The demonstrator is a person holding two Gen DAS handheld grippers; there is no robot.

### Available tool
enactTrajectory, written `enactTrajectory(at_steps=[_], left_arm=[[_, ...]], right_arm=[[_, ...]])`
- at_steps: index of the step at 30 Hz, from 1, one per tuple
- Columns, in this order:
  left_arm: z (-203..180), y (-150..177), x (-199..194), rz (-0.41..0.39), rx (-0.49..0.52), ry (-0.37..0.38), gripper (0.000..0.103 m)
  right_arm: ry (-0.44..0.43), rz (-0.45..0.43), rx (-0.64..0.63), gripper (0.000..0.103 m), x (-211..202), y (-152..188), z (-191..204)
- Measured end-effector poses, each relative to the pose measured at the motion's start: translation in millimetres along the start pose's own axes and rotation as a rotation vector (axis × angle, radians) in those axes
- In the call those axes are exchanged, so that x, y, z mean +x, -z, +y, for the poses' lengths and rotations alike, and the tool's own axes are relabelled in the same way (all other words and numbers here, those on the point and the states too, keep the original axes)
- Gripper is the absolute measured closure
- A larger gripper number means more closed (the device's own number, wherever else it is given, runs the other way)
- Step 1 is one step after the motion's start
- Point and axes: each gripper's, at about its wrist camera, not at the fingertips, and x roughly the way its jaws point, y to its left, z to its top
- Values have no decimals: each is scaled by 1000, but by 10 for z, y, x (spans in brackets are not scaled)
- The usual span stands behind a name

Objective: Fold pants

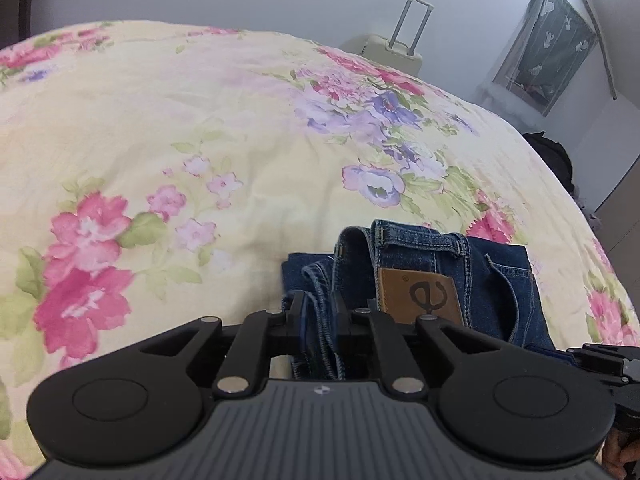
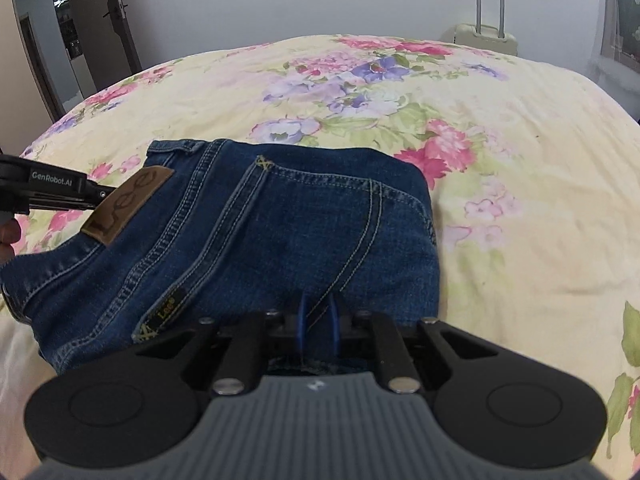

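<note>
A bed under a pale yellow floral bedspread [image 2: 520, 184] fills both views, with a cream suitcase [image 2: 486, 38] against the grey wall at upper right and a dark wooden door [image 2: 116, 20] at the upper left of the right wrist view. The folded blue jeans [image 2: 280, 224] lie low and centre on the spread. The left gripper [image 1: 318, 312] is clamped on their bunched waistband edge, and the right gripper [image 2: 318, 316] pinches the near denim edge.

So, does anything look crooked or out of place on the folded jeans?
Mostly tidy. The jeans lie folded on the floral bedspread, but the waistband end gapes open with layers uneven, where the left gripper pinches it. The right gripper clamps the near edge.
</note>
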Motion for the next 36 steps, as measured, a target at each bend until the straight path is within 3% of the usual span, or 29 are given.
enactTrajectory(at_steps=[2, 6, 9, 12, 15, 18, 21, 24, 30, 36], left_arm=[[-43, -37, -216, -51, 17, -11, 87], [-355, -154, -465, -113, 89, 6, 85], [-702, -160, -379, -123, 169, -2, 85], [-943, -63, -98, -90, 209, -57, 85], [-848, 21, 247, -21, 162, -115, 83], [-670, 113, 399, -1, 148, -131, 82], [-573, 124, 436, 5, 145, -195, 77], [-519, 92, 282, 12, 128, -196, 80], [-688, 333, -549, -107, 171, -146, 83], [-863, 821, -850, -89, 217, -170, 82]], right_arm=[[-7, 4, 1, 96, -57, -19, -18], [-16, -68, -28, 95, -320, -66, -9], [14, -106, -27, 95, -369, -200, -65], [30, -130, -18, 95, -302, -381, -135], [61, -118, -33, 95, -97, -506, -155], [67, -69, -7, 98, 170, -514, -219], [63, -10, 21, 100, 400, -472, -272], [59, -1, 33, 101, 406, -481, -286], [43, -85, -20, 93, -301, -294, -176], [18, -117, 10, 84, -1007, 340, -78]])
